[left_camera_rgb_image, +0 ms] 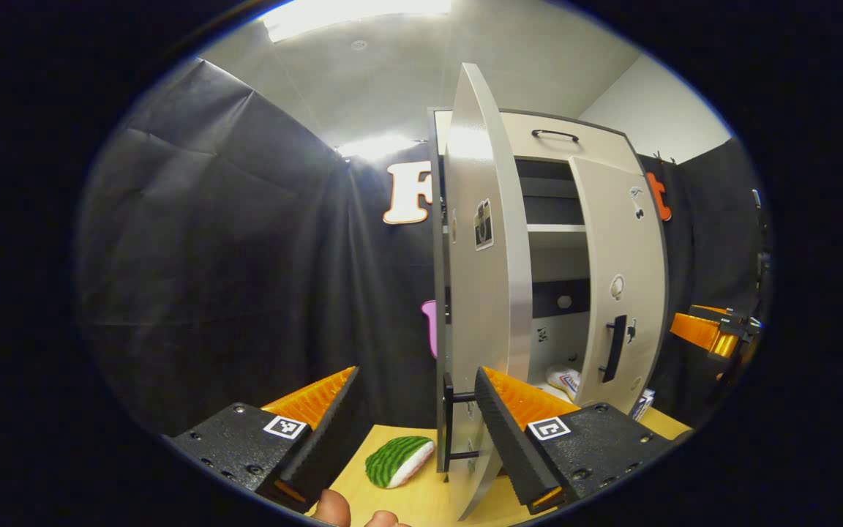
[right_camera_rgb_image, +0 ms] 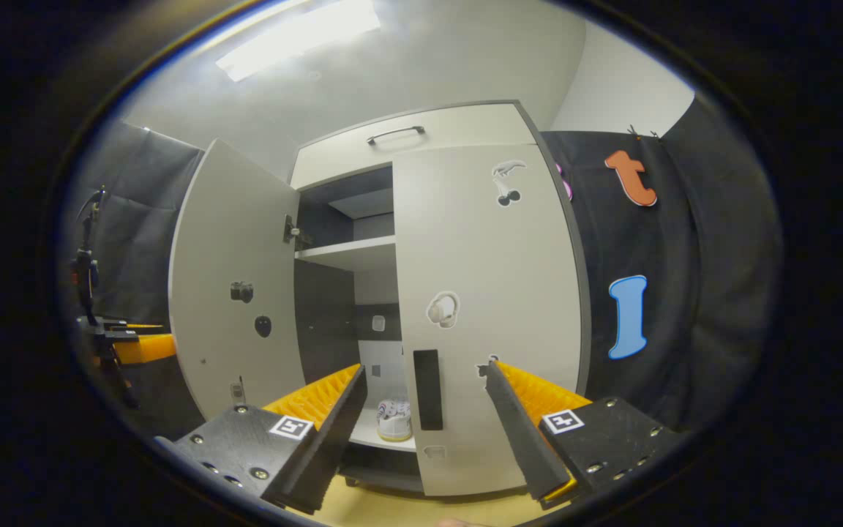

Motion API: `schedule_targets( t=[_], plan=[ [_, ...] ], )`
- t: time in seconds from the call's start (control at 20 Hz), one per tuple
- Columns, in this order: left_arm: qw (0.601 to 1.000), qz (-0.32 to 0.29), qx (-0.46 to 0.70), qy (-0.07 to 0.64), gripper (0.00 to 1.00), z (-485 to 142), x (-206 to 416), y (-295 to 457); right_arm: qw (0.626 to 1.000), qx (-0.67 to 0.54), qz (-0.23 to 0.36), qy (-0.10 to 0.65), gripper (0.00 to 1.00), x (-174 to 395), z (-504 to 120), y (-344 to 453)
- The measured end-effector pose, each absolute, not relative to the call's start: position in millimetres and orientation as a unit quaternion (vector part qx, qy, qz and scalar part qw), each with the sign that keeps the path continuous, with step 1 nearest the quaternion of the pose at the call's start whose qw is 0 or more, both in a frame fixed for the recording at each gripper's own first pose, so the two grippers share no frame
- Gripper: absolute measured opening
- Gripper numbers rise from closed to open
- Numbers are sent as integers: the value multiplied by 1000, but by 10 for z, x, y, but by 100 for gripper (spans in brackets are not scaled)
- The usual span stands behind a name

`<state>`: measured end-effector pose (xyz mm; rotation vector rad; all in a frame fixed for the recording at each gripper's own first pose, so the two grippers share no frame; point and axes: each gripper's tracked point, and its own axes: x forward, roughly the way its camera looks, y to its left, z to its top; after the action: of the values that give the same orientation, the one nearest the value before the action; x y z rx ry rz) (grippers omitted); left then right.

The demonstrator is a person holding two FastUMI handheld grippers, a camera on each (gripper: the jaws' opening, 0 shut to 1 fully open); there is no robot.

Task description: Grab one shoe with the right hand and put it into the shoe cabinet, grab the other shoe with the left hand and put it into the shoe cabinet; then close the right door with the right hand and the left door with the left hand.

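Shoe cabinet [right_camera_rgb_image: 465, 124]: right door [right_camera_rgb_image: 487, 307] nearly closed, left door [left_camera_rgb_image: 484, 293] standing open, one shoe [right_camera_rgb_image: 394, 419] on the bottom shelf inside. Green-and-white shoe [left_camera_rgb_image: 398, 461] lies on the wooden counter [left_camera_rgb_image: 429, 505] outside, just beside the left door. Left claw [left_camera_rgb_image: 414, 417] and right claw [right_camera_rgb_image: 421, 413]: fingers apart, holding nothing.

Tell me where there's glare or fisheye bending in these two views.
Left gripper view: the ceiling light blows out white, glare sits on the left door, whose edge bows strongly. Right gripper view: the ceiling light is overexposed, and the cabinet looks curved.
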<state>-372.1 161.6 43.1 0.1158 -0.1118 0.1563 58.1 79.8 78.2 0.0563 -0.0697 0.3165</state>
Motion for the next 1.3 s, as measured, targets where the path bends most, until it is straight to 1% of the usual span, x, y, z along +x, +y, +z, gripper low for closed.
schedule_targets(
  t=[0.1,0.15,0.3,0.45,0.5,0.55,0.6,0.75,1.3],
  plan=[
    [996,52,53,-57,89,393,-3638,1403,988,25,150,-37,98,554,834,748],
    [996,41,54,-57,94,378,-3613,1301,988,24,147,-36,98,539,835,722],
    [996,15,67,-60,94,371,-3457,1070,990,22,136,-33,98,475,808,531],
    [995,-12,73,-61,95,341,-3328,787,990,20,133,-28,98,452,787,502],
    [995,-22,70,-62,99,329,-3288,701,991,17,132,-27,98,435,780,495],
    [995,-33,64,-64,95,323,-3261,601,991,15,131,-26,98,426,775,489],
    [995,-39,63,-65,95,313,-3247,558,991,13,131,-26,98,419,777,483],
    [994,-41,77,-67,100,324,-3153,420,991,15,133,-27,98,376,777,477],
    [996,-27,73,-52,100,269,-3116,360,991,15,129,-24,98,354,798,388]
  ],
)
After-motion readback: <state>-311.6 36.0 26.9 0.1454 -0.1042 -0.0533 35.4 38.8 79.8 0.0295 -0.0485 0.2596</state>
